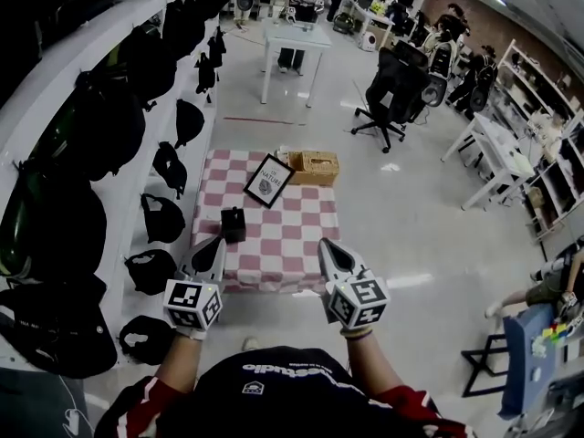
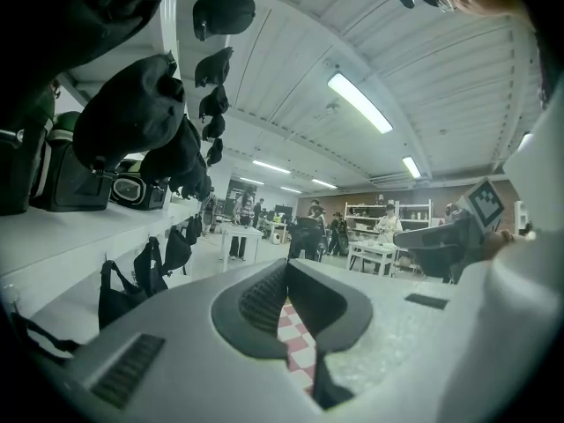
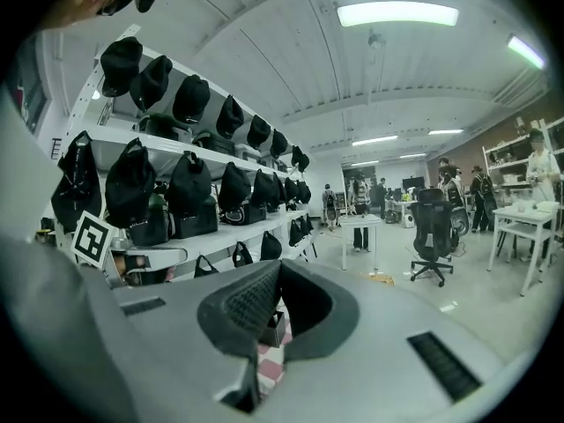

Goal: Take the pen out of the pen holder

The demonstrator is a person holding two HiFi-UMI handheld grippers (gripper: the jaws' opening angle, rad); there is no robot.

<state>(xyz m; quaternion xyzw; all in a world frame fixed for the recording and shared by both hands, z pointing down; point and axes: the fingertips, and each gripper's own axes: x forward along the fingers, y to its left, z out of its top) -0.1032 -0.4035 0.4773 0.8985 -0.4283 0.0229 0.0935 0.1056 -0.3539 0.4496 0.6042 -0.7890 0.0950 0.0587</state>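
A black pen holder (image 1: 234, 224) stands on the left part of a low table under a red-and-white checked cloth (image 1: 292, 235). I cannot make out a pen in it at this distance. My left gripper (image 1: 210, 252) is shut and empty, short of the table's near left edge, just below the holder. My right gripper (image 1: 331, 252) hangs over the near right edge, its jaws together with nothing between them. In the right gripper view the holder (image 3: 271, 328) shows through the gap under the shut jaws. The left gripper view shows only the checked cloth (image 2: 298, 342) there.
A framed picture (image 1: 268, 180) leans at the middle of the cloth and a wicker basket (image 1: 314, 166) stands at its far edge. White shelves with black bags and caps (image 1: 100, 135) run along the left. A white table (image 1: 297, 39) and an office chair (image 1: 394, 94) stand farther back.
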